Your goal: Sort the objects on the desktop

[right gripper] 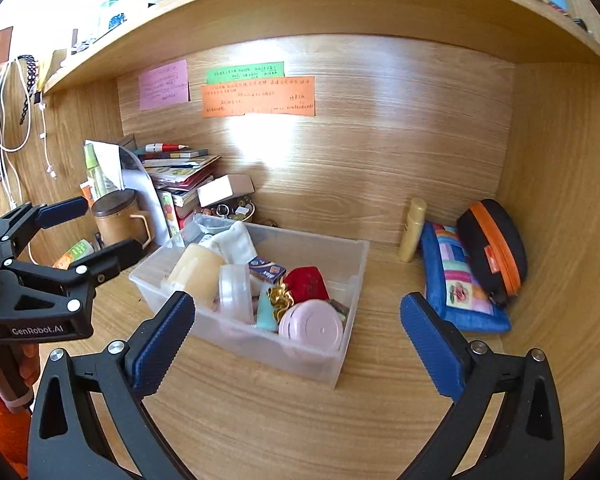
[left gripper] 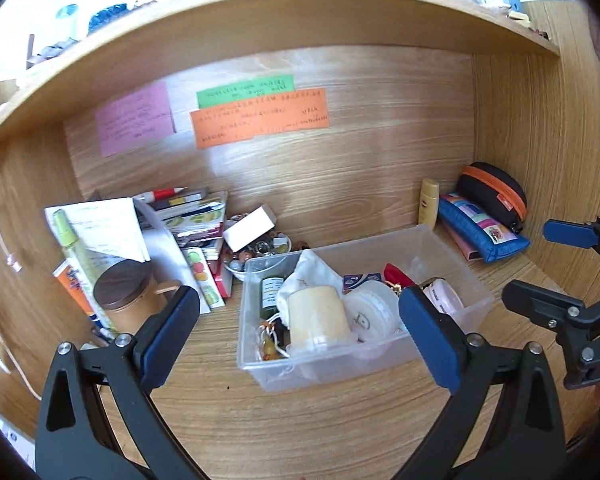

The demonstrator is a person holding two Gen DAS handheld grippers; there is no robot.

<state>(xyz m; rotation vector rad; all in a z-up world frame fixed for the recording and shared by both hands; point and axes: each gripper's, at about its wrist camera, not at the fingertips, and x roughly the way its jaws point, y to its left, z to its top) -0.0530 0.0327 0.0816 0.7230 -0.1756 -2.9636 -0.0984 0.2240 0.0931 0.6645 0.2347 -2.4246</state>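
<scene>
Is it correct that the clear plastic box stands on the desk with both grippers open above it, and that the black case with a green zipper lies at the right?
Not quite: the zipper of the black case is orange, not green, as the right wrist view shows. The rest holds: the clear plastic box stands on the desk, and the left gripper and the right gripper are open.

Left wrist view: desk alcove seen from low over the desktop, angled downward toward the back panel; clear bin [left gripper: 364, 320] near, centred. Right wrist view: same alcove faced from further right, bin [right gripper: 256, 292] seen left of centre. Shared by both: bin, sticky notes [left gripper: 256, 116], blue pouch [right gripper: 460, 280]. Each gripper is caught in the other's frame edge.
</scene>
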